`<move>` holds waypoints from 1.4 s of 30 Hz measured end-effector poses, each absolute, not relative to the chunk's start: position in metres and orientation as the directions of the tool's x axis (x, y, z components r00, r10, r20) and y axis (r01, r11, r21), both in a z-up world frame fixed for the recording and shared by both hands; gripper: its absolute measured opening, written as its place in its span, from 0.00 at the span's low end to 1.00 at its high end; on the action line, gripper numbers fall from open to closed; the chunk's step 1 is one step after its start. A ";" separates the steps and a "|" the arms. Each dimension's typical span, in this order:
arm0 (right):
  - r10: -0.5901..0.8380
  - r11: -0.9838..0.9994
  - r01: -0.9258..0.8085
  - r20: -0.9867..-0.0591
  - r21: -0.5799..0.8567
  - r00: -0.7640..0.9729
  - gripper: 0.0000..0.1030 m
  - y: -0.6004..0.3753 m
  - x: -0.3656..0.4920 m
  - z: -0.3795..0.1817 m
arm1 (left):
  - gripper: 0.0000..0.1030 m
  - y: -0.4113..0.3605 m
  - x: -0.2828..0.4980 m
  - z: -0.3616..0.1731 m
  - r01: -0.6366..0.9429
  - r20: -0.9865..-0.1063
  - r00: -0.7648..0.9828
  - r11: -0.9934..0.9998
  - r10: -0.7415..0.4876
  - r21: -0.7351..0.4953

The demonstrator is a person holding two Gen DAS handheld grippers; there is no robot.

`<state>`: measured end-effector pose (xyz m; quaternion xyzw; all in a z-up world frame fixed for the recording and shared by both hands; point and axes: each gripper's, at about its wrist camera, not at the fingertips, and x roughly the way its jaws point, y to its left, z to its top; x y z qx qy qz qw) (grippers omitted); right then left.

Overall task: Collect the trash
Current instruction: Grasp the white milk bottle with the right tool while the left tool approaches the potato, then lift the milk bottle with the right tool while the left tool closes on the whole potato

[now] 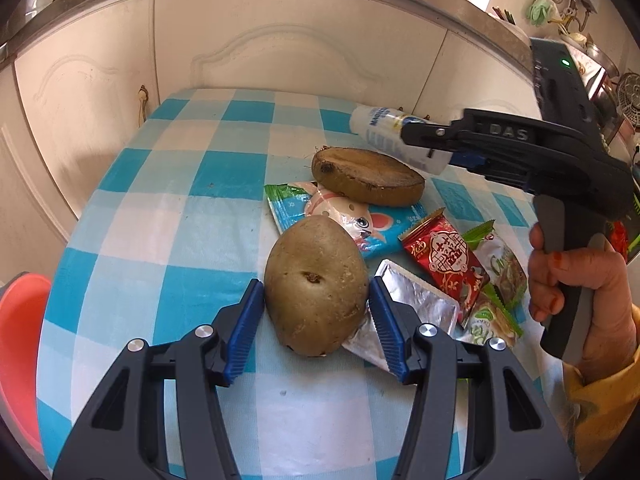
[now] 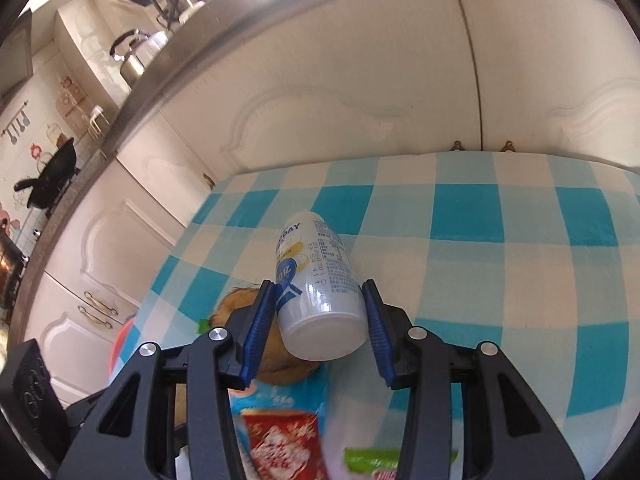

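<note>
A whole brown potato (image 1: 312, 256) lies on the blue-and-white checked tablecloth (image 1: 160, 220), and my left gripper (image 1: 316, 286) is shut on it, a blue pad against each side. Behind it rests a cut potato half (image 1: 368, 176) on a blue snack wrapper (image 1: 348, 220). A silver foil wrapper (image 1: 416, 300), a red wrapper (image 1: 444, 260) and green wrappers (image 1: 500, 264) lie to the right. My right gripper (image 2: 318, 286) is shut on a white plastic bottle (image 2: 316, 248), which lies on its side with its base toward the camera. That bottle (image 1: 380, 132) also shows at the back in the left wrist view.
Cream cabinet doors (image 1: 280, 40) stand right behind the table's far edge, under a metal counter rim. A red basin (image 1: 20, 340) sits low beyond the table's left edge. A person's hand (image 1: 568, 280) in a yellow sleeve grips the right tool's handle.
</note>
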<state>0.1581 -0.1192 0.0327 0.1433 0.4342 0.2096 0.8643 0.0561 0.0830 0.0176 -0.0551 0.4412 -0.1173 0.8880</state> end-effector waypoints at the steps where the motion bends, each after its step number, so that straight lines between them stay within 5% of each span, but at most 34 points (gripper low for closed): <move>1: 0.487 0.870 -0.235 -0.684 0.433 0.543 0.44 -0.120 0.154 0.036 | 0.54 0.084 0.054 0.019 0.160 -0.767 0.586 0.965 -0.262 -0.207; 31: 0.454 0.868 -0.148 -0.636 0.474 0.624 0.44 -0.126 0.013 0.061 | 0.44 0.139 -0.015 0.043 0.170 -0.688 0.638 0.935 -0.344 -0.311; 37: 0.440 0.867 -0.116 -0.636 0.485 0.634 0.44 -0.135 -0.008 0.062 | 0.66 0.128 -0.015 0.038 0.251 -0.693 0.616 0.927 -0.375 -0.278; 42: 0.426 0.873 -0.103 -0.640 0.477 0.640 0.44 -0.139 -0.021 0.065 | 0.67 0.118 0.000 0.032 0.286 -0.710 0.595 0.925 -0.376 -0.250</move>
